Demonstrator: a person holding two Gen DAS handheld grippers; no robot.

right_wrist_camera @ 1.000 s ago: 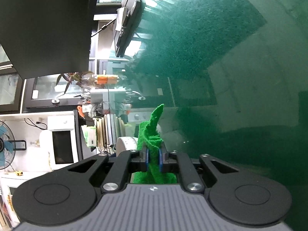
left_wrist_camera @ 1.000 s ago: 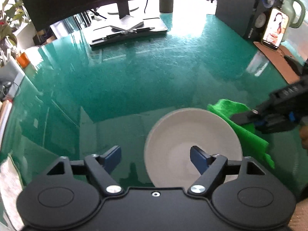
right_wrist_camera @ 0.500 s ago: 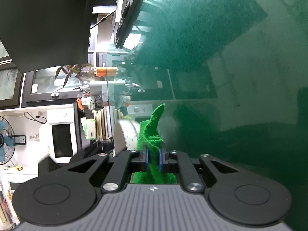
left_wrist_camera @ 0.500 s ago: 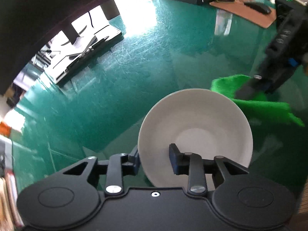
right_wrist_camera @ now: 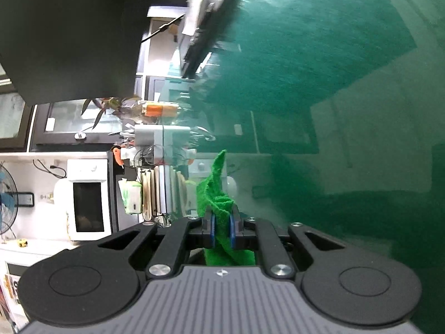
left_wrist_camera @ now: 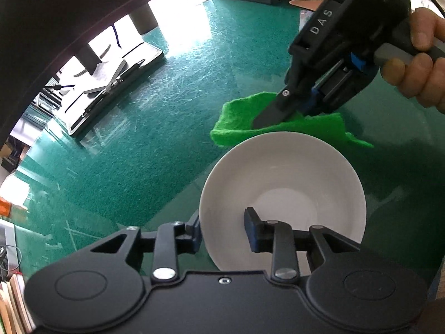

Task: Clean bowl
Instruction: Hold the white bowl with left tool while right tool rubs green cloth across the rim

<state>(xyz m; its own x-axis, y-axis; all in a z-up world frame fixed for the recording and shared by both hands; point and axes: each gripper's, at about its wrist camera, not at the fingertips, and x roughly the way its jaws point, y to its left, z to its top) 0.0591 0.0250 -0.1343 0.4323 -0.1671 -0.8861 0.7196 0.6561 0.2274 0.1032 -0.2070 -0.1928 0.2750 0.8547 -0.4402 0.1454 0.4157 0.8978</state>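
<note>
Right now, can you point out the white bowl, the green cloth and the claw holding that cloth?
white bowl (left_wrist_camera: 281, 172): left wrist view, inner wall.
green cloth (right_wrist_camera: 217, 206): right wrist view, bunched fold above the pads.
right claw (right_wrist_camera: 221, 226): right wrist view, midway between its fingertips.

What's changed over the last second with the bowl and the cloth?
The left gripper closed from wide open onto the near rim of the white bowl, one finger inside and one outside. The right gripper carried the green cloth up off the table, now just beyond the bowl's far rim. It has kept its pinch on the cloth throughout.
</note>
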